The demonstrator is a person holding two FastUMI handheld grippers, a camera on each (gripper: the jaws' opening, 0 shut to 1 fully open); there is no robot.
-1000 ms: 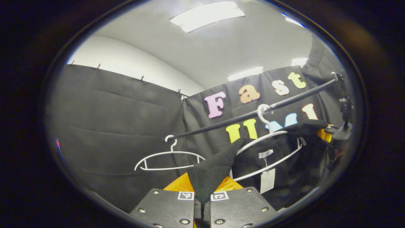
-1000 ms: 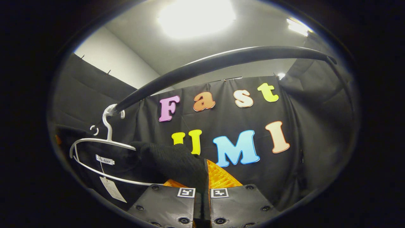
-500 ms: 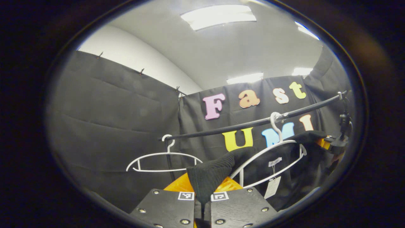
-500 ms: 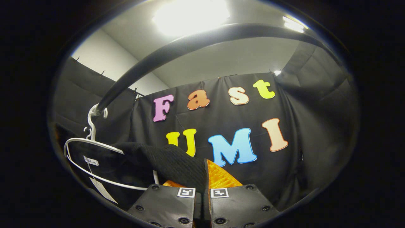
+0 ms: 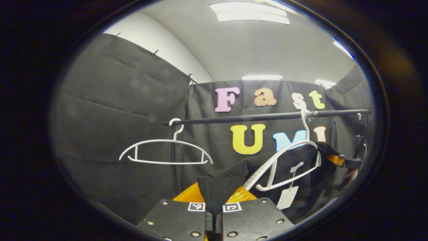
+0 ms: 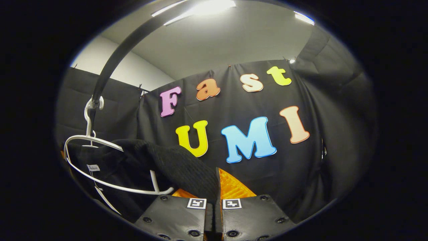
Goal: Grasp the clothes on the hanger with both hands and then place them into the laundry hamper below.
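a: starting at the left of the left gripper view, what hangs there?

b: a bare white plastic hanger (image 5: 166, 152), its hook over the thin black clothes rail (image 5: 254, 117) that runs across to the right. nothing is draped on it.

a: and further right?

b: the left gripper (image 5: 214, 209) sits at the bottom middle, its fingers pressed together on a fold of the black ribbed knit garment (image 5: 222, 185). the cloth rises from the pinch up and to the right, toward a second white plastic hanger (image 5: 286, 160) that hooks on the same rail and tilts, its lower end swung toward the camera.

a: is the garment on that hanger?

b: partly. dark cloth fills the hanger's frame, with a small white sewn label (image 5: 296, 166) and a white paper swing tag (image 5: 285, 197) dangling below it. at the far right edge the other gripper's body shows, small, holding the garment's other shoulder.

a: now the right gripper view, left to right.

b: the tilted hanger (image 6: 110, 167) is at the left, its hook on the rail (image 6: 110, 67), which curves overhead. the garment (image 6: 180, 167) lies over the hanger's near arm and runs down to the right gripper (image 6: 214, 207), whose fingers are closed tight on the knit at the bottom middle.

a: so where is the garment overall?

b: up at the rail, stretched between the two pinches and draped on the tilted hanger.
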